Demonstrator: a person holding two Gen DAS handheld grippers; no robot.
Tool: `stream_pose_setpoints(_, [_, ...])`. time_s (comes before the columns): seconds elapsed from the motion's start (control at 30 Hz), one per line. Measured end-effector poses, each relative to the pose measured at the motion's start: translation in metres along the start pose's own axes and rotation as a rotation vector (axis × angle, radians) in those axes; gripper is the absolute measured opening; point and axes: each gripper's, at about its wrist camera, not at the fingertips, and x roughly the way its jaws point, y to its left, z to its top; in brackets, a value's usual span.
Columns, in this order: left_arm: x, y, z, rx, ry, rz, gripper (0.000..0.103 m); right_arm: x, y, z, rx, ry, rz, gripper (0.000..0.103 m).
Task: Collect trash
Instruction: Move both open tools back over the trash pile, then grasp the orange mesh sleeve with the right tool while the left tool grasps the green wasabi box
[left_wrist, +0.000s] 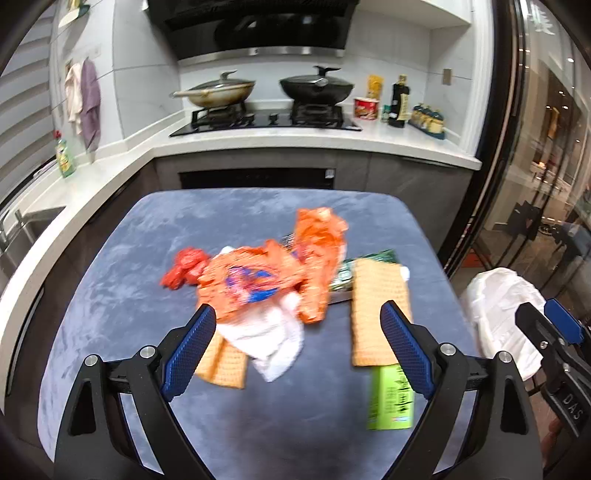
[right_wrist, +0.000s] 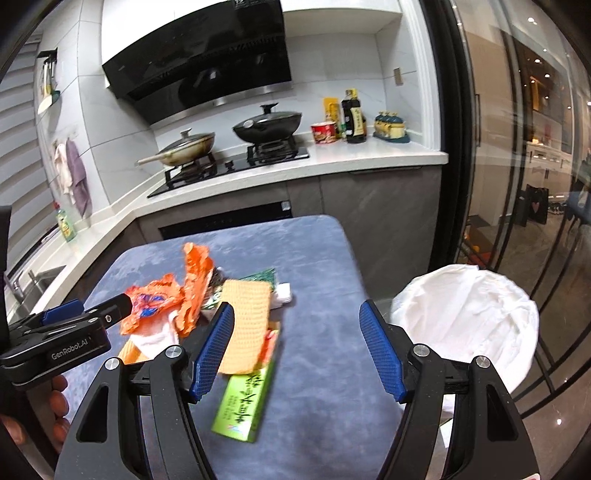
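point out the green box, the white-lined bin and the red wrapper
green box (right_wrist: 242, 404), right wrist view, printed top face
white-lined bin (right_wrist: 465, 317), right wrist view, liner inside
red wrapper (left_wrist: 184, 267), left wrist view, crumpled middle

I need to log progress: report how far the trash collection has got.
Done: nothing visible; the white-lined bin looks empty. In hand: nothing; the left tool and right tool are both open above the table. Left: orange wrappers, yellow cloth, green box and white tissue.

I count 2 lidded pans on the stove at the upper middle. On my table lie 2 waffle-textured cloths, 1 green box and 1 red wrapper. 1 white-lined bin stands at the right.
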Motion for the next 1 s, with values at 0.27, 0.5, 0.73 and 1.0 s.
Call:
stream_pose_setpoints(0.27, [0.02,0.036,-0.009,-0.027,0.046,0.033,0.086,0.027,0.024,-0.01,-0.029,0.064,0.014,0.068])
stream_pose_setpoints(0.5, [0.043,0.051,-0.012,-0.045,0.09,0.036,0.087,0.056,0.037,-0.016,-0.039,0.116,0.03,0.068])
stream_pose_setpoints(0.73, [0.069,0.056,-0.009,-0.049,0.118,0.033,0.087,0.093,0.043,-0.02,-0.035,0.167,0.041,0.068])
stream_pose_setpoints(1.0, [0.107,0.061,-0.008,-0.068,0.178,0.024,0.087,0.133,0.045,-0.025,-0.019,0.225,0.051,0.063])
